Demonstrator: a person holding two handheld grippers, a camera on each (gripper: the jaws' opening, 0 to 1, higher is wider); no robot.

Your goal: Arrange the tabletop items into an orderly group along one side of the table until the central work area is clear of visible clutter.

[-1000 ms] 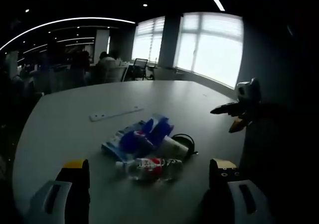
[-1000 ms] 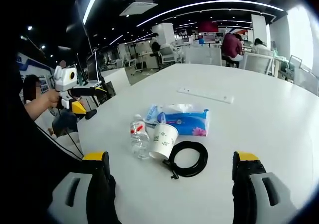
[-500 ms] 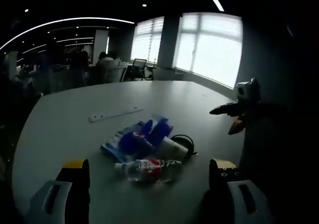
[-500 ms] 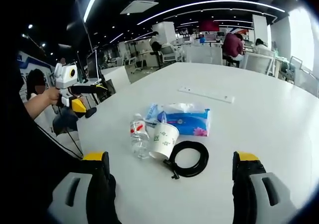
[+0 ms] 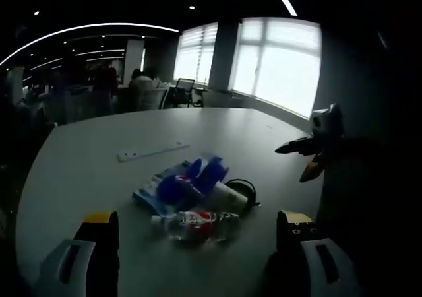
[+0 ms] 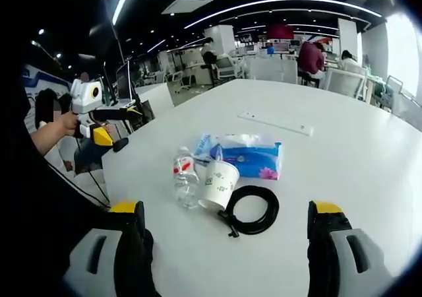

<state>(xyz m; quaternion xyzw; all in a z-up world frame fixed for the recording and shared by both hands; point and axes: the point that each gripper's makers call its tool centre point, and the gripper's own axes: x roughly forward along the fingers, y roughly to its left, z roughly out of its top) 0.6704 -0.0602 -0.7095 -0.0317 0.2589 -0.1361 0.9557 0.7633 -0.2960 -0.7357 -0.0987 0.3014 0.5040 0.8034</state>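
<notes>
- Right gripper view: right gripper (image 6: 224,244) is released and empty, hovering at 6 o'clock of a bottle (image 6: 185,180), paper cup (image 6: 218,183), tissue pack (image 6: 247,158) and cable coil (image 6: 253,209) clustered mid-desk (image 6: 356,145).
- Left gripper (image 5: 198,251) is likewise released and empty.
- Nothing is arranged yet; a power strip (image 6: 275,123) lies apart at 12 o'clock.

My right gripper (image 6: 224,244): jaws wide apart, empty | bench (image 6: 343,158): bottle (image 6: 186,180), paper cup (image 6: 219,183) (tipped, touching the bottle), black cable coil (image 6: 252,209) just beside it, tissue pack (image 6: 250,158) behind, power strip (image 6: 275,123) farther off | my left gripper (image 6: 105,115) off the bench's edge.
</notes>
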